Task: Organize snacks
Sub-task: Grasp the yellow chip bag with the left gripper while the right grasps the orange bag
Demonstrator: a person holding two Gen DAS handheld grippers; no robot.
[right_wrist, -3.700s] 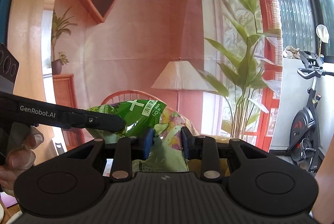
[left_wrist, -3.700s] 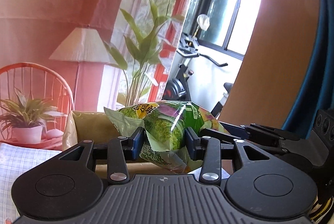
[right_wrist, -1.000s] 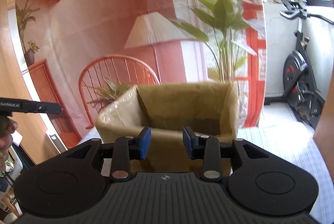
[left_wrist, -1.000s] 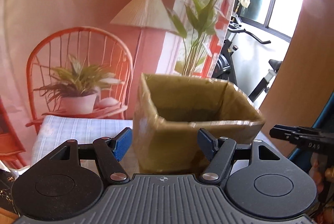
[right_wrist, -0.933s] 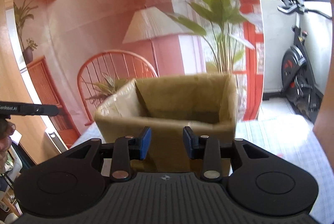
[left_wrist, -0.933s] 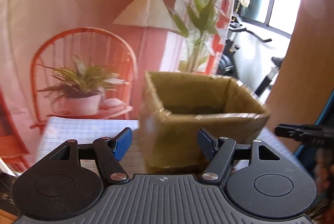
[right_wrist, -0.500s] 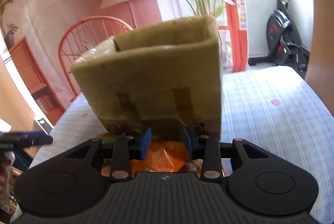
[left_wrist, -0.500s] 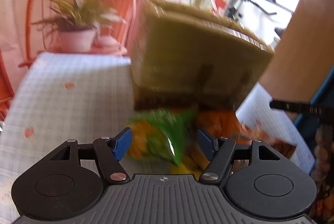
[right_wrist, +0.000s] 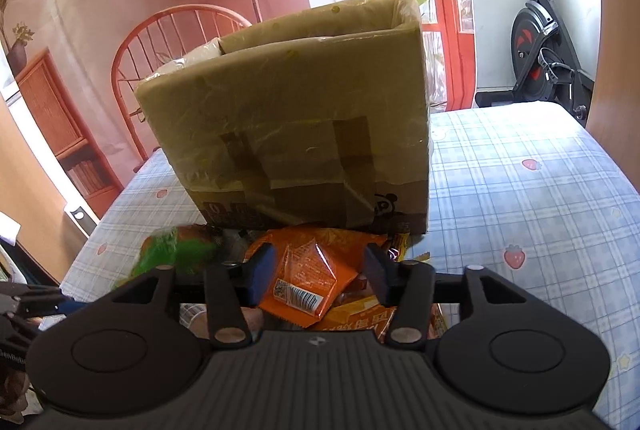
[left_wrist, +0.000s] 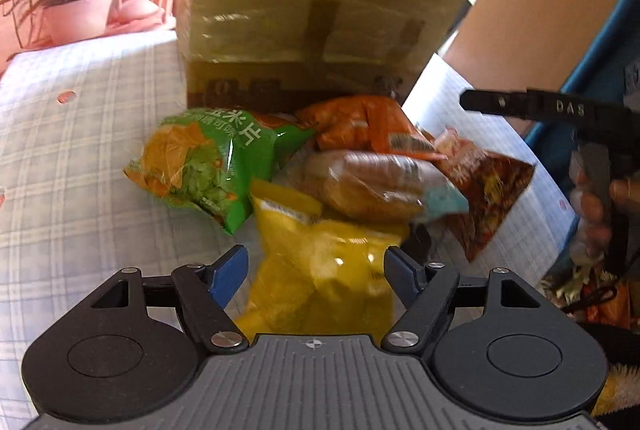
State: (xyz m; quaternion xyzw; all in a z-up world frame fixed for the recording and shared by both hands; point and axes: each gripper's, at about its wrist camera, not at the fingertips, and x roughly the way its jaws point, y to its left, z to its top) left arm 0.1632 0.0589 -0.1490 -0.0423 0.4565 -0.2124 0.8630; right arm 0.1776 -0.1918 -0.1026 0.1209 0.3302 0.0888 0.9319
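Observation:
A pile of snack bags lies on the checked tablecloth in front of a tape-wrapped cardboard box [left_wrist: 316,9], which also shows in the right wrist view [right_wrist: 296,125]. The pile holds a green bag [left_wrist: 208,161], an orange bag [left_wrist: 360,125], a brown bread pack [left_wrist: 372,181], a dark red bag [left_wrist: 488,189] and a yellow bag [left_wrist: 324,270]. My left gripper [left_wrist: 316,270] is open with its fingers on either side of the yellow bag. My right gripper [right_wrist: 318,272] is open over the orange bag [right_wrist: 308,278]; it also shows from the side [left_wrist: 520,105].
The checked tablecloth [right_wrist: 540,197] stretches to the right of the box and to the left [left_wrist: 80,133]. A potted plant [left_wrist: 76,1] and an orange chair [right_wrist: 176,41] stand behind the table. An exercise bike [right_wrist: 540,45] is at the far right.
Both grippers have tilted down from the box's open top to the snack pile in front of it. The right gripper has opened wider. The green bag held 3.7 s ago is gone from both.

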